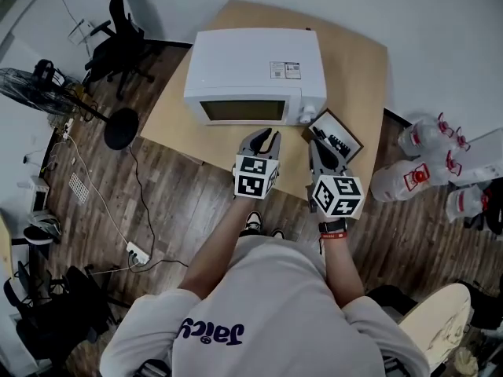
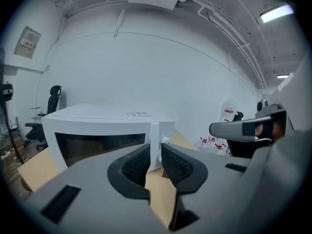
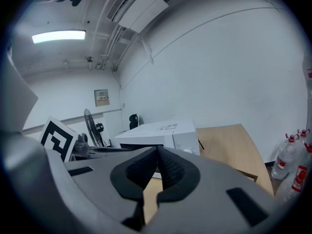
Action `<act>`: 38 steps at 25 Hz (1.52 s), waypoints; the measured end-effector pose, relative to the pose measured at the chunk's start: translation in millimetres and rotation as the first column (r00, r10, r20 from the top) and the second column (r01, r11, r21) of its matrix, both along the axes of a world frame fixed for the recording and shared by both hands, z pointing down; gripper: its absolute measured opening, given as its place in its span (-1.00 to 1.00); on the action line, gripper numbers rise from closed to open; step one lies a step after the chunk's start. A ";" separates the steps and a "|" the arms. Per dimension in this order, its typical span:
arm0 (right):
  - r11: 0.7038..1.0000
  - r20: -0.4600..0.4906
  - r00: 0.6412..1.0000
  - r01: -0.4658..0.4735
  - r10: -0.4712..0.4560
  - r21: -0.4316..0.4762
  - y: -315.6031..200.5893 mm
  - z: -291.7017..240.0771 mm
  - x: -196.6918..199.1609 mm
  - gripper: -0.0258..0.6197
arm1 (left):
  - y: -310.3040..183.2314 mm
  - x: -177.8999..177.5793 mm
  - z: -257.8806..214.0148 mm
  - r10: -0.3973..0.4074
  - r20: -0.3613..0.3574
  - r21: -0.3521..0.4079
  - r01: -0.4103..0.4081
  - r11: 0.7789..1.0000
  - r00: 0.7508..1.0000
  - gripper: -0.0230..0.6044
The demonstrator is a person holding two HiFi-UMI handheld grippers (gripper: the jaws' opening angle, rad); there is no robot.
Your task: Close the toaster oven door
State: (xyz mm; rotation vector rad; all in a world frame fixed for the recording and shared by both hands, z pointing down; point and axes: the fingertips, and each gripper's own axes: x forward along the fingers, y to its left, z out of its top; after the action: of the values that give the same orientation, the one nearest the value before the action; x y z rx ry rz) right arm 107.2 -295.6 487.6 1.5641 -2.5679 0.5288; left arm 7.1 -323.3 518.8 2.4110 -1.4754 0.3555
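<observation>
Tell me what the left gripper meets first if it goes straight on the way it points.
Probably the toaster oven, at the front's right end by the white knob; nothing shows between, though depth is unclear.

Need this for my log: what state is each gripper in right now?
Left gripper: open a little, nothing between the jaws.
Right gripper: closed, holding nothing.

Label (image 1: 284,70) on the toaster oven (image 1: 255,53): print too small to read. The right tongs (image 1: 316,138) cover the near-left corner of the dark framed board (image 1: 342,138). In the left gripper view, the left tongs (image 2: 155,152) hide most of the oven's control panel (image 2: 156,129). Water bottles (image 1: 479,159) run off the right edge.
</observation>
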 end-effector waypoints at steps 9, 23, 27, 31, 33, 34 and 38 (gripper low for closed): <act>1.000 0.016 1.000 0.012 -0.012 0.012 30.5 -7.0 6.2 -0.87 | 57.3 -31.1 -19.0 -0.095 -0.039 0.030 0.096 0.995 0.995 -0.74; 0.997 -0.016 0.999 0.051 -0.050 0.066 51.8 -18.8 -6.2 -0.87 | 98.7 -53.1 -42.9 -0.146 -0.054 0.115 0.152 0.982 0.988 -0.82; 0.996 -0.023 0.998 0.060 -0.059 0.063 53.9 -17.6 -8.8 -0.88 | 103.7 -50.1 -40.0 -0.136 -0.065 0.120 0.143 0.983 0.989 -0.82; 0.997 -0.020 0.998 0.054 -0.053 0.063 54.1 -17.8 -5.9 -0.87 | 105.0 -48.4 -38.4 -0.136 -0.062 0.126 0.143 0.982 0.989 -0.82; 0.997 -0.017 0.999 0.051 -0.050 0.064 53.2 -18.2 -5.1 -0.87 | 103.9 -47.8 -37.8 -0.133 -0.063 0.124 0.140 0.982 0.989 -0.82; 0.997 -0.016 0.999 0.050 -0.049 0.063 52.6 -18.1 -5.1 -0.87 | 103.2 -47.1 -37.7 -0.129 -0.065 0.124 0.137 0.983 0.989 -0.82; 0.997 -0.016 0.998 0.057 -0.056 0.055 53.2 -15.1 -7.0 -0.87 | 103.1 -41.8 -34.9 -0.110 -0.073 0.116 0.118 0.986 0.991 -0.82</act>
State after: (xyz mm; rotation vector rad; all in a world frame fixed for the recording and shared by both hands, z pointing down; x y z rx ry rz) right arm 100.1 -242.4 472.5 1.5008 -2.6290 0.4424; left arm -34.6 -220.2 484.0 2.3898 -1.6395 0.1636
